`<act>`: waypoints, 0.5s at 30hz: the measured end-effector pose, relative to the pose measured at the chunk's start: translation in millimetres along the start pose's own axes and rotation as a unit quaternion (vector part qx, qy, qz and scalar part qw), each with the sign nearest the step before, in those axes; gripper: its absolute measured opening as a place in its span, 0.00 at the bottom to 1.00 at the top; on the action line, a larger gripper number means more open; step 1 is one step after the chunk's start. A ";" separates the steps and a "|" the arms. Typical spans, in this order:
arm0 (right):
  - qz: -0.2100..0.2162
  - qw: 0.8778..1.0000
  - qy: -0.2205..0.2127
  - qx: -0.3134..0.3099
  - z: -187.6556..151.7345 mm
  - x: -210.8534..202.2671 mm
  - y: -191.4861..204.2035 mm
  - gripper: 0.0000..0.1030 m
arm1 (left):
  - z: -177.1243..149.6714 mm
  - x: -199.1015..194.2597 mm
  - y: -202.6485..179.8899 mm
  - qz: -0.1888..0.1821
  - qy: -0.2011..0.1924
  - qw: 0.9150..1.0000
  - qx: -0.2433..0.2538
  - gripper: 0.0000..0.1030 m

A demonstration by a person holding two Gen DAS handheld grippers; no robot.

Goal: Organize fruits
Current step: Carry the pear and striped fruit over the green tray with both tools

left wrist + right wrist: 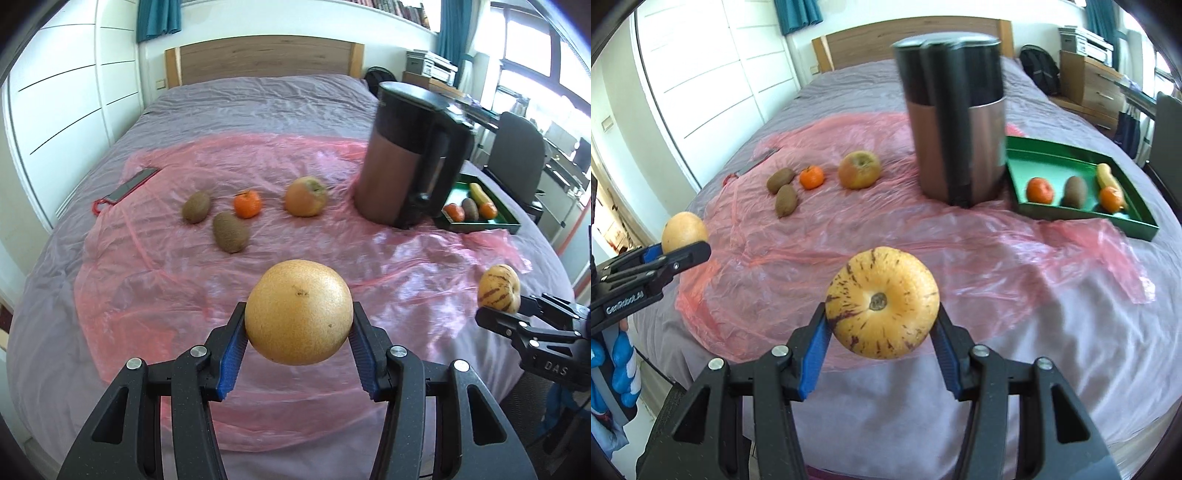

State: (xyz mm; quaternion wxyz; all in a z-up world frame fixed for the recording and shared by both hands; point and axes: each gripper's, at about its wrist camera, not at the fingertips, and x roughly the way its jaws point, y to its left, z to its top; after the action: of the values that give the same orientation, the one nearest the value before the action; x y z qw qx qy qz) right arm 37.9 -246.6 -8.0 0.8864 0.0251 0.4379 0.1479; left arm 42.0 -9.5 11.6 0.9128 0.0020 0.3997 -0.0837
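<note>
My left gripper [298, 328] is shut on a round yellow-brown pear [298, 312], held above the near part of the bed. My right gripper [882, 317] is shut on a yellow melon with purple streaks [882, 302]; that melon [499, 286] shows at the right edge of the left wrist view. On the pink plastic sheet [229, 280] lie two kiwis [196, 206] [230, 232], a tangerine [247, 203] and an apple [306, 196]. The green tray [1067, 162] at the right holds two tangerines, a kiwi and a banana.
A tall dark and copper juicer [955, 118] stands between the loose fruit and the tray. A phone [133, 184] lies on the sheet's far left corner. A wooden headboard [264, 59] is behind; a desk and chair [517, 155] stand to the right.
</note>
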 end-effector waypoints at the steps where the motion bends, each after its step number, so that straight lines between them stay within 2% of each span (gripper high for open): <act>1: -0.003 1.000 -0.005 0.004 -0.3 -3.7 -5.3 0.67 | 2.5 -2.5 -9.4 -0.003 -0.002 1.000 0.007 0.45; 7: -0.015 0.999 -0.032 0.032 -1.5 -22.5 -43.9 0.67 | 17.3 -6.1 -56.3 -0.032 -0.003 0.999 0.028 0.45; 15: -0.044 0.996 -0.053 0.057 -0.1 -34.4 -101.5 0.67 | 38.3 9.1 -132.9 -0.079 0.017 0.994 0.074 0.45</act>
State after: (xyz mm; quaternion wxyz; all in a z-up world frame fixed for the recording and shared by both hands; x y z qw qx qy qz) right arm 42.4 -353.4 0.7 0.9112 0.0641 0.3986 0.0818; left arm 55.5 -144.6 39.3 0.8937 0.0391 0.4071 -0.1846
